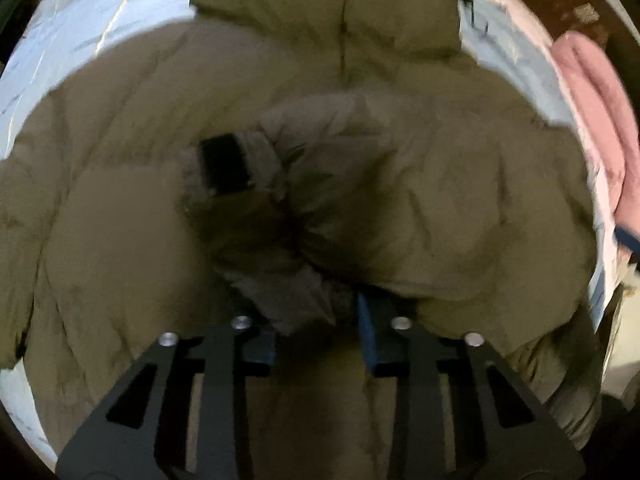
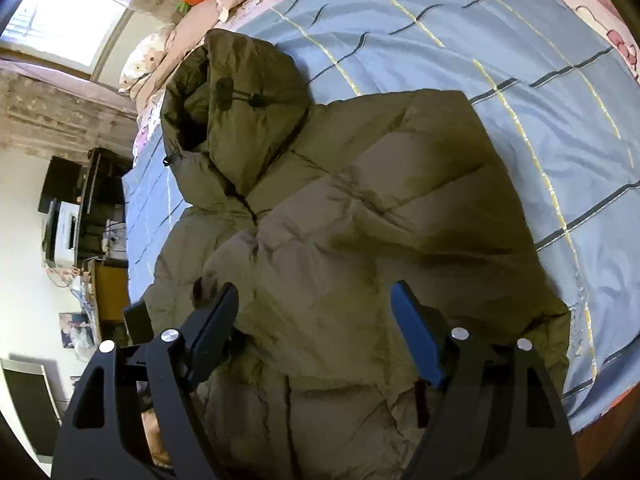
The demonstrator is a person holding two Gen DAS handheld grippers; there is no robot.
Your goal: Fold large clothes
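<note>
1. The olive puffer jacket (image 2: pixel 340 216) lies spread on the bed (image 2: pixel 460 32), filling the centre of both frames, its hood (image 2: pixel 228 104) toward the upper left of the right wrist view.
2. The left gripper (image 1: pixel 316 320) has its fingers narrowed onto a bunched fold of sleeve (image 1: pixel 288 208) at lower centre; the black cuff (image 1: pixel 226 162) sits left of centre. The blur is heavy, so the pinch looks real but is not certain.
3. The right gripper (image 2: pixel 314 320) hangs wide open over the jacket body, holding nothing.
4. To fold well: carry the sleeve flat across the chest (padding springs back), and press the body down with the free gripper.
</note>
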